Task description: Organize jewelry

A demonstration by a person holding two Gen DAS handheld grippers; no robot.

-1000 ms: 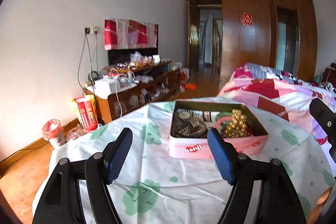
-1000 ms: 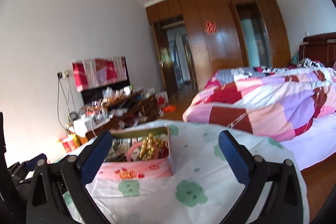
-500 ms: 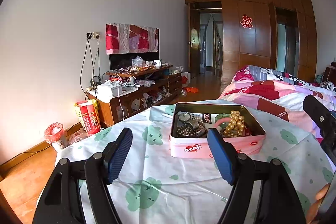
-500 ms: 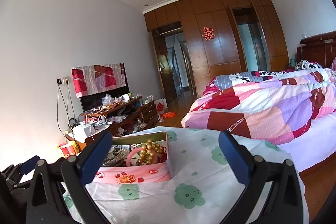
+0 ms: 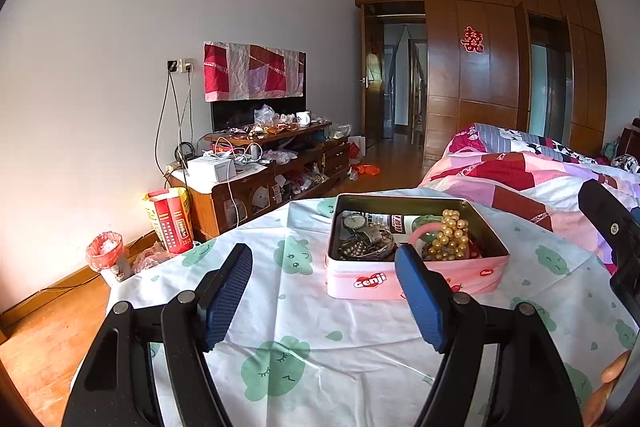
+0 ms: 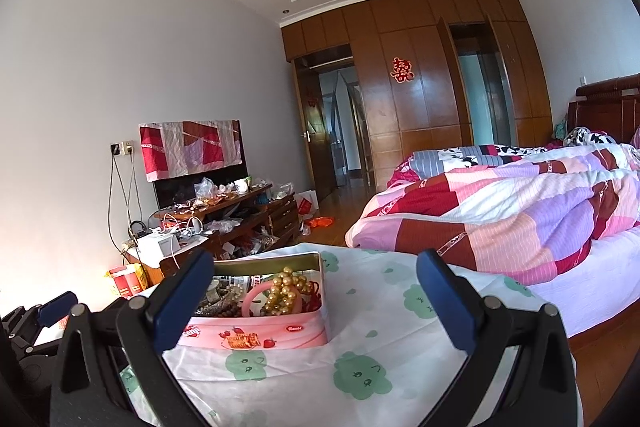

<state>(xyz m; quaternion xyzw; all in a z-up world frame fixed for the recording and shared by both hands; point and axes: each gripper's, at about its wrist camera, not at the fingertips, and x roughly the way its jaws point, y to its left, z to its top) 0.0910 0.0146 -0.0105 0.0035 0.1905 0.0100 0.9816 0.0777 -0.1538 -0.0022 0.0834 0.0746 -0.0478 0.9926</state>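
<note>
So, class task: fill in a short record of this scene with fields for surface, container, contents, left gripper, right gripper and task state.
surface: table under a white cloth with green cloud prints
container: pink tin, lid off, standing on the cloth
contents: gold beads, pink bangle, watch, more jewelry tangled together
left gripper: open, empty, short of the tin
right gripper: open, empty, tin ahead toward its left finger
task state: nothing taken out of the tin yet

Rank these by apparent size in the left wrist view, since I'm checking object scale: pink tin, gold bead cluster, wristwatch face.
1. pink tin
2. gold bead cluster
3. wristwatch face

All three sit similarly near the camera, so the order seems reliable.
</note>
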